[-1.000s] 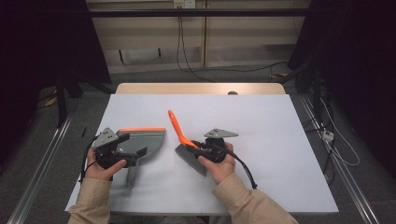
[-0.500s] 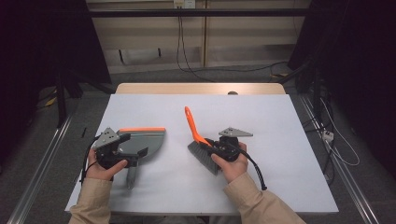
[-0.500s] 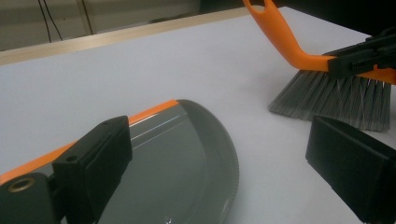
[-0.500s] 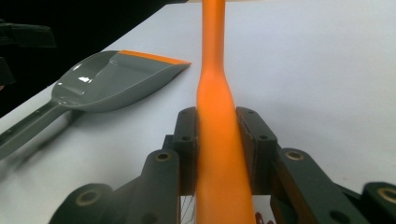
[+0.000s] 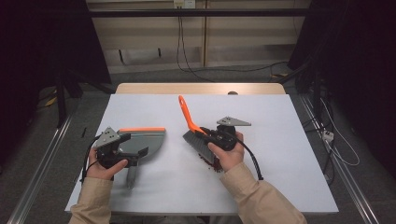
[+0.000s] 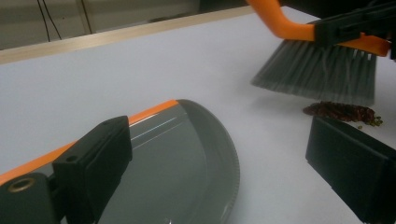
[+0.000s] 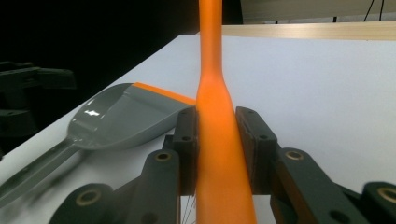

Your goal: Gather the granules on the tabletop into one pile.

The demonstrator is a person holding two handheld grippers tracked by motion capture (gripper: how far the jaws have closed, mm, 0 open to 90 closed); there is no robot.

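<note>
Orange-handled brush (image 5: 198,135) sits clamped in the right gripper (image 5: 215,137), its jaws pressed tight on either side of the handle, and it has swung since half a second ago: the handle now tips further toward the far left while the grey bristles rest just over a small heap of dark red crumbs (image 6: 343,112). Left gripper (image 5: 122,150) stays put, jaws spread wide over the grey dustpan (image 5: 142,141), which lies flat on the white table (image 5: 280,121) as before.
</note>
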